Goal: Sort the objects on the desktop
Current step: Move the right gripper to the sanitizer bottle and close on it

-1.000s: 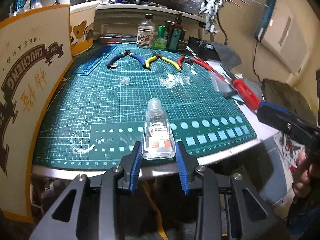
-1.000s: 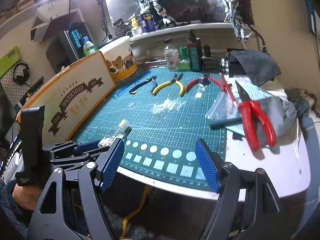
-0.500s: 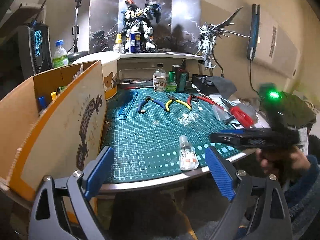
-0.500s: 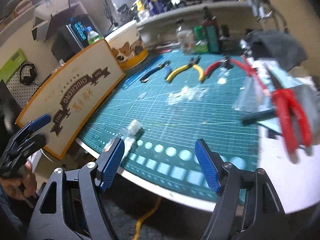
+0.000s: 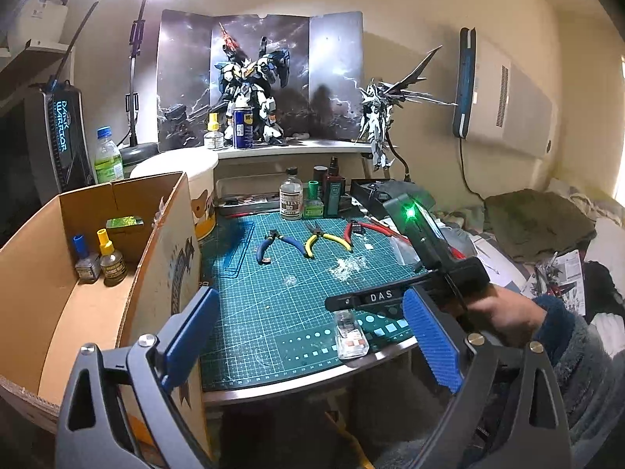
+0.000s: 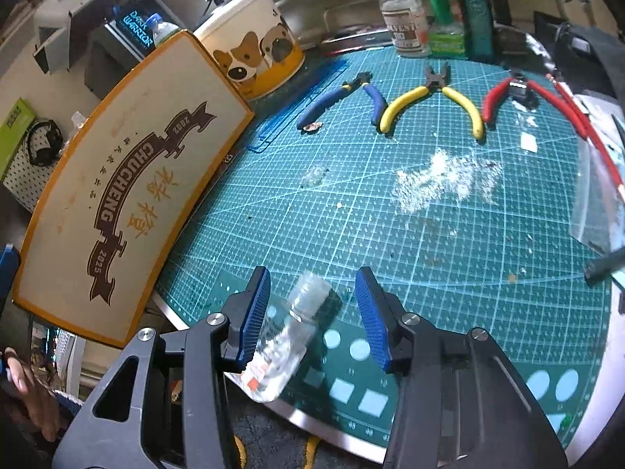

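Note:
A small clear bottle (image 6: 291,332) with a white and red label lies on the green cutting mat (image 6: 390,234) near its front edge. My right gripper (image 6: 311,289) straddles it, and its jaws are closing. The left pad (image 6: 256,312) is against the bottle's side, while the right pad (image 6: 371,316) still stands off it. In the left wrist view the bottle (image 5: 351,338) lies under the right gripper's black body (image 5: 375,297), which a hand (image 5: 500,314) holds. My left gripper (image 5: 310,297) hangs back above the table edge, its jaws opening wide with nothing in them.
A cardboard box (image 5: 78,293) at the left holds two small bottles (image 5: 99,262). Blue pliers (image 6: 343,97), yellow pliers (image 6: 429,101) and red pliers (image 6: 511,93) lie at the back of the mat. Behind them stand a dog-print tub (image 6: 254,58) and a solvent bottle (image 5: 291,199).
My left gripper let go of the bottle, opened wide and drew up and back. My right gripper came in from the right over the bottle, and its jaws narrowed around it.

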Action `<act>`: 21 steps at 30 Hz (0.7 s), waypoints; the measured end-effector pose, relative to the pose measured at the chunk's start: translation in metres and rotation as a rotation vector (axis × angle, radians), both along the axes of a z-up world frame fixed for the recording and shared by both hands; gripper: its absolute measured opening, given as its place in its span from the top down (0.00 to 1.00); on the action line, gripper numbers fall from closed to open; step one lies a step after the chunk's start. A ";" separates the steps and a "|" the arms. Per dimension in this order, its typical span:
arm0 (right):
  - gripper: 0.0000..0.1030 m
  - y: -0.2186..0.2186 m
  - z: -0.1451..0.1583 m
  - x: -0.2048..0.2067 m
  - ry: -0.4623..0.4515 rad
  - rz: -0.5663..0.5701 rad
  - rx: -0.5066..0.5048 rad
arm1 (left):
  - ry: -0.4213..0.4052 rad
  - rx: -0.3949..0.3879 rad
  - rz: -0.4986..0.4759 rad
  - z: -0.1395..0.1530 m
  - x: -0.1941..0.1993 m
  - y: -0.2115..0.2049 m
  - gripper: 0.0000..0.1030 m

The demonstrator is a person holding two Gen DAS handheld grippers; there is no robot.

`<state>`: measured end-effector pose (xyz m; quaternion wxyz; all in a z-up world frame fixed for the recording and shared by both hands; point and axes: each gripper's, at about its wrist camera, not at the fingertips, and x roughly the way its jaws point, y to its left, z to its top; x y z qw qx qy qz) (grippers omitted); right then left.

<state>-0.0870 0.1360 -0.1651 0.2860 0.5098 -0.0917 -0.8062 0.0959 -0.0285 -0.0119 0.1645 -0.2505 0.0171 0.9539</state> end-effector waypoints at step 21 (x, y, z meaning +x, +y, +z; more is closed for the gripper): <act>0.84 -0.019 0.054 0.023 0.259 0.041 0.024 | 0.010 -0.009 0.032 0.001 0.004 -0.004 0.07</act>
